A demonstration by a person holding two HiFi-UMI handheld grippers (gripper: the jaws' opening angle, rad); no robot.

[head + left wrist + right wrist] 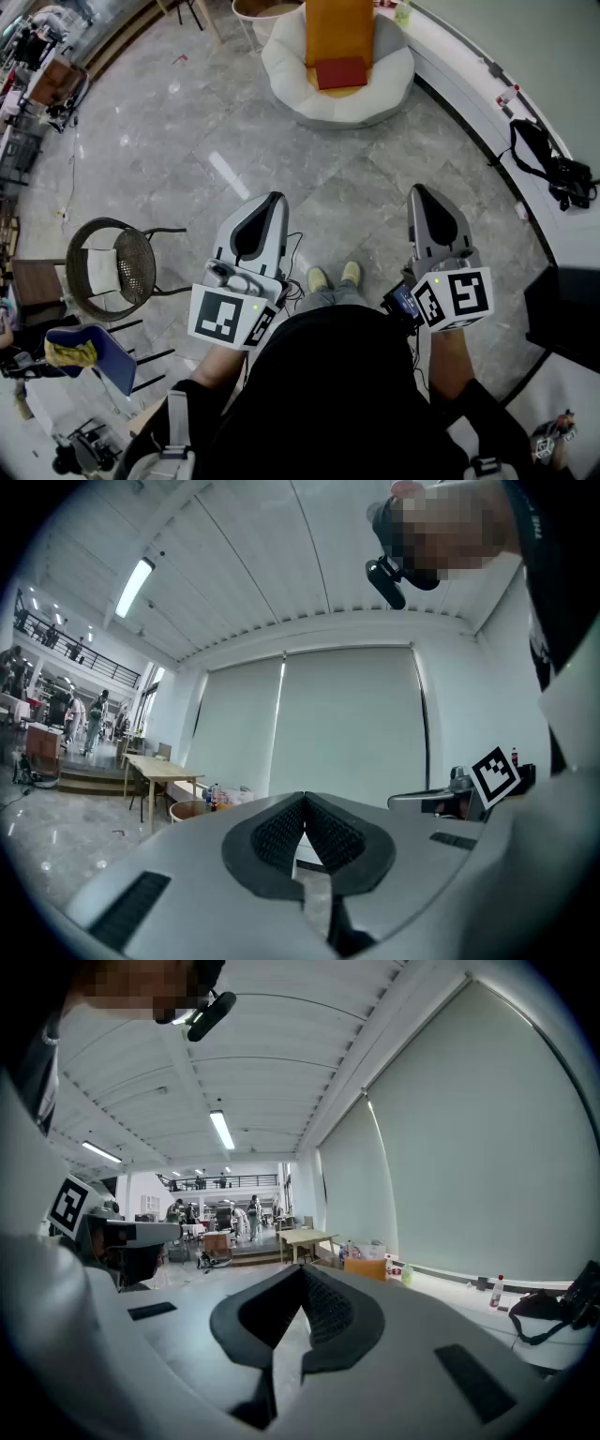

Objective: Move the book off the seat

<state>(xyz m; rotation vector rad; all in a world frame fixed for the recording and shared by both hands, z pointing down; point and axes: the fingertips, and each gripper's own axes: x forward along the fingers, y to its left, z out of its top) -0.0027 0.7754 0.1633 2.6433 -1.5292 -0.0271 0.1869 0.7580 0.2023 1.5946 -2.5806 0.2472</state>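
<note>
A red book [340,72] lies flat on a round white cushioned seat [291,58], against its orange backrest [337,26], at the far end of the floor in the head view. Both grippers are held close to the person's body, well short of the seat. My left gripper [275,199] points level toward it, its jaws shut with nothing between them [303,799]. The right gripper [419,190] is tilted slightly down, and its jaws are also shut and empty [302,1269]. In the right gripper view the orange backrest [364,1267] peeks over the jaws.
A wicker chair [117,267] and a blue chair [89,356] stand at the left. A long white counter [469,89] curves along the right, with a black bag [553,169] on it. A wooden table [159,772] stands left of the seat. Grey tiled floor [281,169] lies between.
</note>
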